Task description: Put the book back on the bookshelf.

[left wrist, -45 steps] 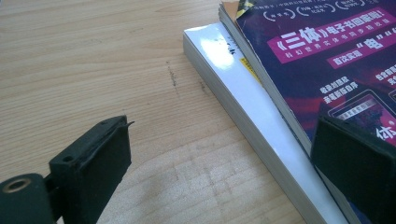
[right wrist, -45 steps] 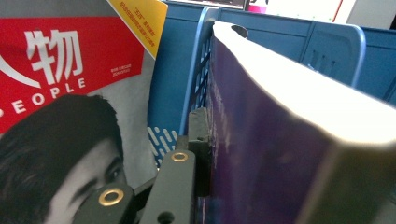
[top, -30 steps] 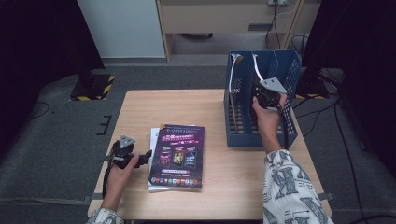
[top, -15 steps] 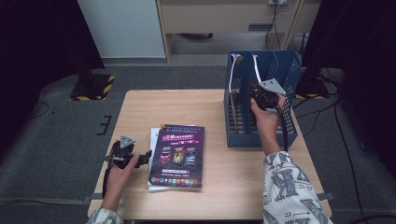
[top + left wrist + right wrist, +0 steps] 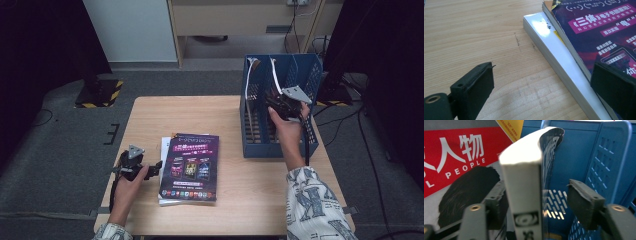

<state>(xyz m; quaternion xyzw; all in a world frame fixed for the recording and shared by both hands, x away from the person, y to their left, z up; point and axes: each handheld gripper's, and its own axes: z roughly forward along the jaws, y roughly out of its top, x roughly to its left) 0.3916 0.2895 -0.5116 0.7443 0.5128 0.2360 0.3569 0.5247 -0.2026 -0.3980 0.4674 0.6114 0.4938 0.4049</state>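
Two books (image 5: 189, 167) wait stacked near the desk's (image 5: 150, 115) front edge, beside the wide-open left claw (image 5: 156, 169). Farther back, the right claw (image 5: 536, 205) has just been opening around a book (image 5: 526, 195) now standing in the blue rack (image 5: 280, 100).

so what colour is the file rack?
Blue, perforated walls; clearest in the high view.

Dim room (book (image 5: 524, 185) spine blurred), lit tabletop.
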